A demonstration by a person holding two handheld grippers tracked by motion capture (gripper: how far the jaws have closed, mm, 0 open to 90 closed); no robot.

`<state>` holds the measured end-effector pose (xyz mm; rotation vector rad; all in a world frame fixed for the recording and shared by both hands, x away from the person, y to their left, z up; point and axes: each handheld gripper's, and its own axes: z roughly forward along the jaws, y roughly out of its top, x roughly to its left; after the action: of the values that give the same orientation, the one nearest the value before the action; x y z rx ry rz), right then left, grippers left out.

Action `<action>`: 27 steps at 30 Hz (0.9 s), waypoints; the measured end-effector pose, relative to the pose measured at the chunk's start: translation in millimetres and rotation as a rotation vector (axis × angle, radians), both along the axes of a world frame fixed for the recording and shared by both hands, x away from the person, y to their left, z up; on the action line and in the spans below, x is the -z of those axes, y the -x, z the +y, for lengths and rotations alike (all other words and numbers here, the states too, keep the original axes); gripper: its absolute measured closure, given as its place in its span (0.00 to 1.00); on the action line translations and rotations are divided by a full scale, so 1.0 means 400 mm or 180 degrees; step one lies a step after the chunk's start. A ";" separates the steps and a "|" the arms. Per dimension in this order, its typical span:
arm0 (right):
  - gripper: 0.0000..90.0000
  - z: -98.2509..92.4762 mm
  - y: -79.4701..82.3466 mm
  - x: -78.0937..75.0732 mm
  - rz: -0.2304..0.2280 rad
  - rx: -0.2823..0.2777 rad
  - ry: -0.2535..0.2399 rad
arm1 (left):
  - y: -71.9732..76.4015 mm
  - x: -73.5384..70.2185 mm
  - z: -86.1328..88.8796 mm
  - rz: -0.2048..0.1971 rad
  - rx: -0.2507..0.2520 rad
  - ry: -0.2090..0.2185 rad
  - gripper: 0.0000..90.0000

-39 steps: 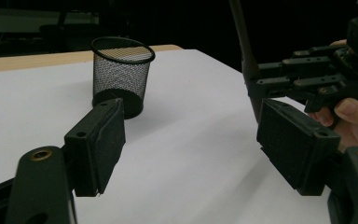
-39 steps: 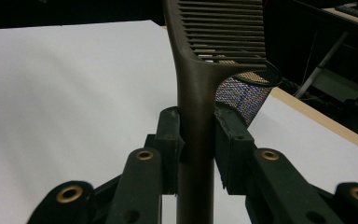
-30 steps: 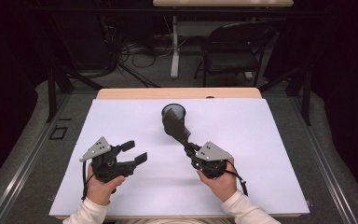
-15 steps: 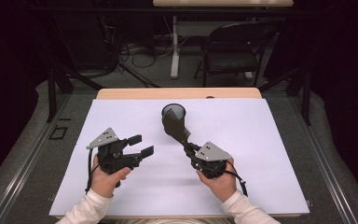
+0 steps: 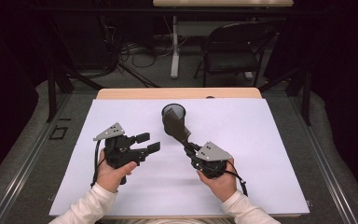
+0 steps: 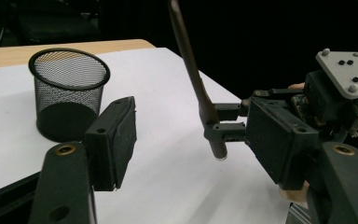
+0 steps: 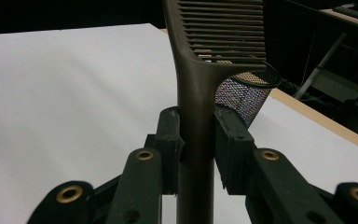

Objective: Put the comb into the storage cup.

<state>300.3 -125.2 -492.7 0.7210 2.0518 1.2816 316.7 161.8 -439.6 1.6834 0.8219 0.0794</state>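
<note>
Holding a brown comb (image 5: pixel 176 126) by its handle, the right gripper (image 5: pixel 192 150) has its jaws pinched on it above the white sheet (image 5: pixel 261 154).

From the high view the comb slants up and away from the right gripper toward a black mesh cup (image 5: pixel 174 112), its toothed end overlapping the cup's near side (whether it touches the cup cannot be told). The cup stands upright near the far edge of the sheet, with a strip of wooden table (image 5: pixel 135 93) beyond it. The left gripper (image 5: pixel 147 142) is held off to the left, well apart from the comb, jaws spread with nothing between them. In the left gripper view the comb's handle tip pokes out below the right gripper's jaws, clear of the sheet.
</note>
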 end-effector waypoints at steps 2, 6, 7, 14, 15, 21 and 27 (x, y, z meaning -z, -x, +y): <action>0.81 0.000 0.000 0.000 0.0002 0.0000 -0.0003 | -0.004 -0.003 -0.005 0.0011 -0.0010 0.0005 0.39; 0.81 0.001 0.000 0.000 0.0007 -0.0003 -0.0001 | -0.015 -0.008 -0.014 0.0062 -0.0031 0.0039 0.40; 0.81 0.001 0.000 0.000 0.0005 -0.0002 -0.0003 | -0.018 -0.009 -0.015 0.0060 -0.0034 0.0035 0.40; 0.81 0.001 0.000 0.001 0.0004 -0.0001 -0.0004 | -0.034 -0.018 -0.024 0.0091 -0.0091 0.0106 0.44; 0.81 0.001 0.000 0.001 0.0004 -0.0002 -0.0001 | -0.036 -0.019 -0.023 0.0111 -0.0096 0.0105 0.44; 0.81 0.002 0.000 0.002 0.0006 -0.0010 0.0007 | -0.052 -0.026 -0.022 0.0281 -0.0113 0.0208 0.49; 0.81 0.004 0.000 0.003 0.0010 -0.0010 0.0007 | -0.060 -0.037 -0.026 0.0339 -0.0109 0.0174 0.50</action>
<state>300.4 -123.6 -493.8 0.7196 2.0574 1.2804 340.7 151.3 -424.8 1.6331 0.9247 -0.0093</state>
